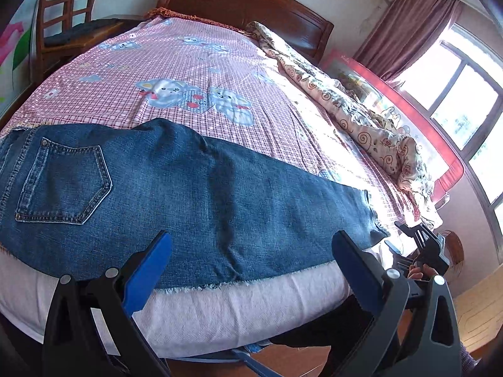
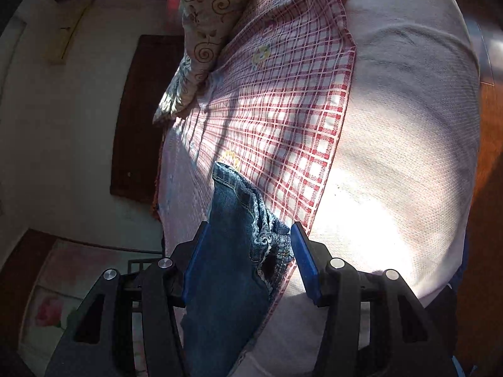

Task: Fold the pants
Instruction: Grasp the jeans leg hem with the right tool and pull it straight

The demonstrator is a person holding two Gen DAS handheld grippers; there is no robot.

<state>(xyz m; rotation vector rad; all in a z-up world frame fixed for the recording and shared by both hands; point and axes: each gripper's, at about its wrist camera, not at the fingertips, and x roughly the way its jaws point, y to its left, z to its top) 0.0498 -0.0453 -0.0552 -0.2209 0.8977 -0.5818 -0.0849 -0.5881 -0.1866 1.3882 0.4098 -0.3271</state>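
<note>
Blue jeans (image 1: 201, 188) lie flat along the near edge of the bed, folded lengthwise, back pocket (image 1: 63, 182) at the left, leg hems at the right. My left gripper (image 1: 251, 260) is open, just in front of the jeans' near edge at mid length. My right gripper (image 2: 248, 251) is open, its fingers either side of the jeans' hem end (image 2: 239, 238). It also shows in the left wrist view (image 1: 421, 245) at the hem corner.
A pink checked sheet (image 1: 195, 62) covers the bed, with a white mattress edge (image 1: 220, 311) below. A rolled floral quilt (image 1: 355, 110) lies along the far right side. A wooden headboard (image 1: 245, 3), a chair (image 1: 66, 15) and a window (image 1: 459, 94) surround the bed.
</note>
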